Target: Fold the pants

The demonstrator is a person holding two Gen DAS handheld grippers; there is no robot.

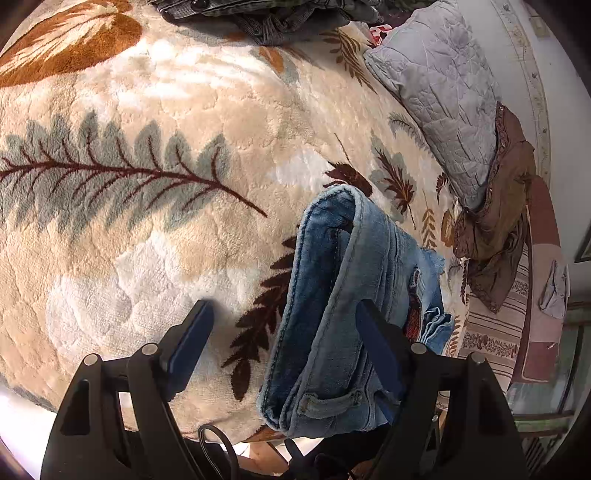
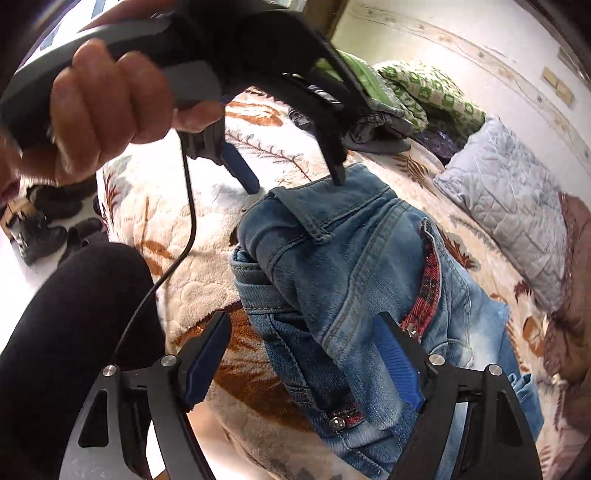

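A pair of light blue jeans (image 2: 354,280) lies folded into a thick bundle on a cream leaf-patterned blanket (image 2: 192,291). In the left wrist view the jeans (image 1: 332,325) lie between and partly over the right finger of my left gripper (image 1: 284,310), which is open. My left gripper also shows in the right wrist view (image 2: 295,181), open at the far end of the jeans, one finger touching the waistband. My right gripper (image 2: 306,325) is open over the near part of the jeans, holding nothing.
A grey quilted pillow (image 1: 439,96) and a brown garment (image 1: 498,229) lie on the right of the bed. A pile of dark clothes (image 1: 266,14) sits at the far end. Shoes (image 2: 40,221) stand on the floor at left. The person's black-clad leg (image 2: 66,332) is near.
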